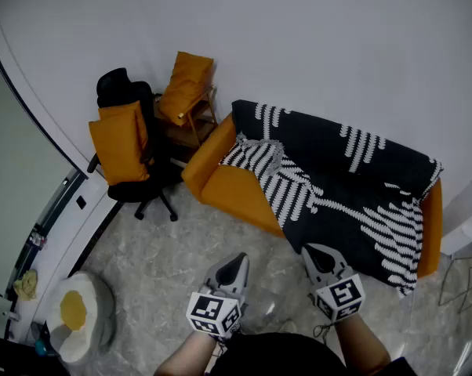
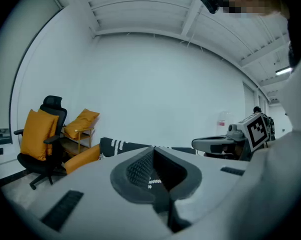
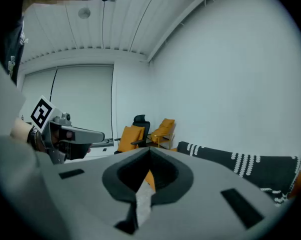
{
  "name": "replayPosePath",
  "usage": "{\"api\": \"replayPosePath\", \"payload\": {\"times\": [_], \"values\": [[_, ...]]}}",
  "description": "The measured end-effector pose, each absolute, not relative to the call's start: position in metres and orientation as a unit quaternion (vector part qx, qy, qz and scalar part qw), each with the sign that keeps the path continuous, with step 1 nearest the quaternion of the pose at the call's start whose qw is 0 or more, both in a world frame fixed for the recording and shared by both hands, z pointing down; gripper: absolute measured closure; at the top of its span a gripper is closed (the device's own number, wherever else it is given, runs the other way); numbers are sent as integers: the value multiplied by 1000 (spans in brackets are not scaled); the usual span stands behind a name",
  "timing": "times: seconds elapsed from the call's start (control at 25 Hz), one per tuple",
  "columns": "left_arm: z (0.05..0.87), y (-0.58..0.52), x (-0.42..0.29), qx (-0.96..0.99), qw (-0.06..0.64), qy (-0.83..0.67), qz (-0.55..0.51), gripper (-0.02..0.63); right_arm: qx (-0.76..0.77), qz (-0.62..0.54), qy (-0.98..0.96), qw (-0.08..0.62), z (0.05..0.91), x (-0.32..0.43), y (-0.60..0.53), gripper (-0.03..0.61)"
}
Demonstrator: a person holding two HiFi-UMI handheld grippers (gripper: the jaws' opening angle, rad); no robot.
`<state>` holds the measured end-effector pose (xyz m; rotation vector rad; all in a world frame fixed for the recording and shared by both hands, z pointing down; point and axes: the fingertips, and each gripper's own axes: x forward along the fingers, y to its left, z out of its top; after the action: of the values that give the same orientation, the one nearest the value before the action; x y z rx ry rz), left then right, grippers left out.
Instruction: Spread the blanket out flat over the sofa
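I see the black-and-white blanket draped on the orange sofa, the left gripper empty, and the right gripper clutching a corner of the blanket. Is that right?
Not quite. The right gripper grips nothing: the right gripper view shows its jaws shut with nothing between them, well clear of the blanket. The blanket does lie on the orange sofa, and the left gripper is empty.

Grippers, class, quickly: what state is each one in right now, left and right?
Left gripper: jaws closed, holding nothing.
Right gripper: jaws closed, holding nothing.
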<state>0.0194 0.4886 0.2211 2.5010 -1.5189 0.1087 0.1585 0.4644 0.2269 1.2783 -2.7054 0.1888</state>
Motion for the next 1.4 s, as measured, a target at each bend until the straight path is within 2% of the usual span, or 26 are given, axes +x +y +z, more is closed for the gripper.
{"api": "replayPosePath", "payload": {"times": [0.76,0.88,0.92,1.0,1.12,1.28,1.4], "values": [[223,494,-6,849,110,-517,28,606,439,63,-894,64,228,141,469,574],[226,493,-17,850,110,-515,29,606,445,69,-891,56,227,133,467,540],[226,493,-21,851,110,-513,29,596,446,70,-890,55,227,129,466,515],[226,494,-28,855,110,-506,27,508,448,72,-889,54,228,121,466,463],[226,493,-43,859,109,-500,20,442,450,71,-888,53,228,108,464,418],[231,492,-63,862,106,-494,28,390,457,72,-885,61,230,89,464,383],[234,489,-81,865,104,-490,32,379,462,73,-881,68,232,73,464,370]]}}
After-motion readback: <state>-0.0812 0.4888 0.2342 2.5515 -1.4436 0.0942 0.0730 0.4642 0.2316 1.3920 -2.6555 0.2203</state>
